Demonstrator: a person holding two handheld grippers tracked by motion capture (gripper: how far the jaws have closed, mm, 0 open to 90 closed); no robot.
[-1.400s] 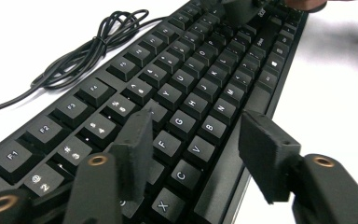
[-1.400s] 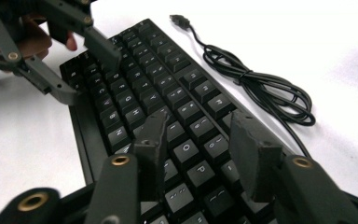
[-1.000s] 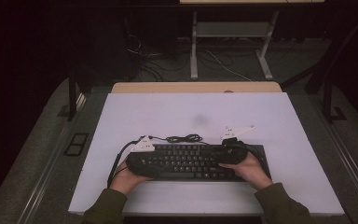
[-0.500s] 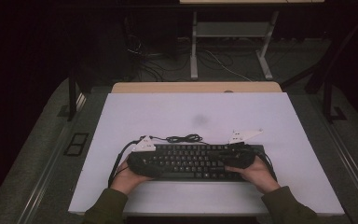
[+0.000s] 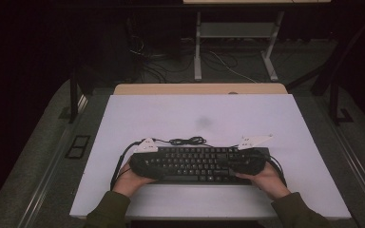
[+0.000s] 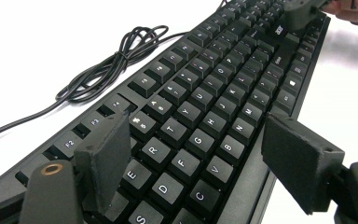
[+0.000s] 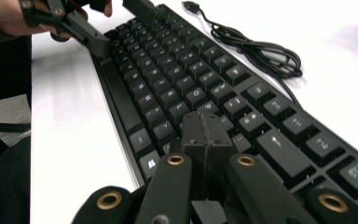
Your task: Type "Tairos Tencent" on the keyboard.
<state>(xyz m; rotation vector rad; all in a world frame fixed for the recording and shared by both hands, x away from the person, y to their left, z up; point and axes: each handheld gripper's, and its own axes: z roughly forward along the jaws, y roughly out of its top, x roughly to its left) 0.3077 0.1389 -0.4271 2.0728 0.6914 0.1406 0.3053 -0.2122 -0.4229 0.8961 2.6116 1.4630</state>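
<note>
A black keyboard lies flat on the white table, near its front edge. My left gripper is at the keyboard's left end. It is open and its jaws have just been opening, with the keyboard between them: one pad over the keys, the other pad off the front edge. My right gripper is over the keyboard's right end. It is shut with nothing between its pads, low above the keys. The keyboard's bundled cable lies just behind it.
Behind the white table runs a wooden edge. Beyond it on the dark floor are a metal frame and loose wires. A faint grey smudge marks the table's middle. The person's sleeves come in over the front edge.
My right hand and its gripper have slid a little to the right along the keyboard. The left hand and the keyboard have stayed in place.
</note>
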